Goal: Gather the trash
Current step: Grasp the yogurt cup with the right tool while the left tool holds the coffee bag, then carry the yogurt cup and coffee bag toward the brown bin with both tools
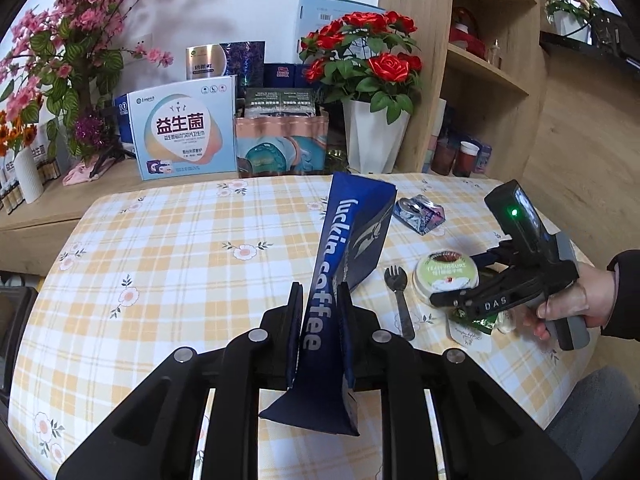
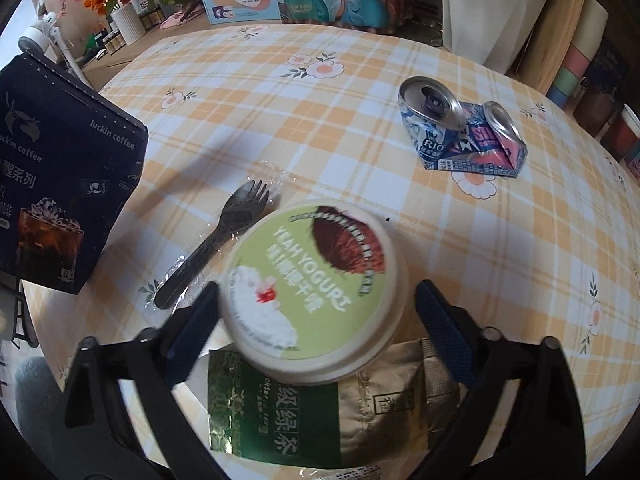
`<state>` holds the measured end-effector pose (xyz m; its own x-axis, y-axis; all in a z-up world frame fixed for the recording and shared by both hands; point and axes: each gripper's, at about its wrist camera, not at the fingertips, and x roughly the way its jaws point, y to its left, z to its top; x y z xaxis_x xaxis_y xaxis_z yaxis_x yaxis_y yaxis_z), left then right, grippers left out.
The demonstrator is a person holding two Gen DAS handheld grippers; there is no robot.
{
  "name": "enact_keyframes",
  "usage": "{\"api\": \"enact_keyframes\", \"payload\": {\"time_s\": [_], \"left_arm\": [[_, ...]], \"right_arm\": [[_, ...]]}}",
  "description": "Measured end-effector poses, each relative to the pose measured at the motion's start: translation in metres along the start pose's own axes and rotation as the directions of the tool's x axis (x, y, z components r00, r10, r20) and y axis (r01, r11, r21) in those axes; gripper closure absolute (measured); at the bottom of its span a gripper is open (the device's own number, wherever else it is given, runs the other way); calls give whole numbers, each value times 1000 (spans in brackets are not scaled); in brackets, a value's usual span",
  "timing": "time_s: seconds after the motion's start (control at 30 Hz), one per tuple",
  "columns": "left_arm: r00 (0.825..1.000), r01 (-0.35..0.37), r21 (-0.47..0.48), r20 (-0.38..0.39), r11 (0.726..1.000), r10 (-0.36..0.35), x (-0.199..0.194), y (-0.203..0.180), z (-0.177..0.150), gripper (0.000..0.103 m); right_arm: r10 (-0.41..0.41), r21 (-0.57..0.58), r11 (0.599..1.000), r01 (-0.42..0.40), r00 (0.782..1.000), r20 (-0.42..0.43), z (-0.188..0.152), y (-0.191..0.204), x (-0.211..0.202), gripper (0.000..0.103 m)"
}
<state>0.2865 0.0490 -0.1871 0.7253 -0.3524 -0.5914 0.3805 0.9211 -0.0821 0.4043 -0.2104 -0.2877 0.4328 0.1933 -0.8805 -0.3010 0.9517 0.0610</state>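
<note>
Navy bag (image 1: 340,280), yellow-checked tablecloth (image 1: 180,264)

Left wrist view: we look low across the tablecloth (image 1: 160,240) toward its far edge and the shelf behind, along the left gripper (image 1: 318,300).
Right wrist view: we look steeply down, close over the yogurt cup (image 2: 312,292), between the right gripper (image 2: 316,312) fingers.
Shared ground: both views take in the yogurt cup (image 1: 446,276), spork (image 1: 398,300) (image 2: 212,244), crushed can (image 1: 418,214) (image 2: 460,128) and coffee bag (image 1: 344,264) (image 2: 60,184).
Cross-sighting: our left view catches the right gripper (image 1: 452,300) near the right edge.
</note>
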Motion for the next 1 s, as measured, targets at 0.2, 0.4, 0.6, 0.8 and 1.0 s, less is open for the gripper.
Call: {"api": "enact_keyframes", "payload": {"time_s": [0.2, 0.4, 0.6, 0.8, 1.0], "left_arm": [[1000, 18, -37, -2, 999, -18, -3, 0, -2, 86], [999, 31, -79, 13, 996, -30, -11, -2, 0, 87], [999, 45, -57, 9, 997, -44, -21, -13, 2, 87], [998, 59, -29, -3, 998, -59, -39, -26, 1, 88], [997, 76, 22, -11, 997, -76, -62, -47, 1, 90]], "right_arm": [[-11, -37, 999, 13, 999, 52, -4, 5, -16, 22], [-18, -49, 999, 24, 993, 118, -9, 7, -40, 22], [2, -32, 999, 3, 988, 157, -21, 11, -64, 22], [25, -31, 999, -19, 977, 210, -39, 18, -94, 22], [54, -10, 999, -53, 964, 260, -60, 23, -126, 22]]}}
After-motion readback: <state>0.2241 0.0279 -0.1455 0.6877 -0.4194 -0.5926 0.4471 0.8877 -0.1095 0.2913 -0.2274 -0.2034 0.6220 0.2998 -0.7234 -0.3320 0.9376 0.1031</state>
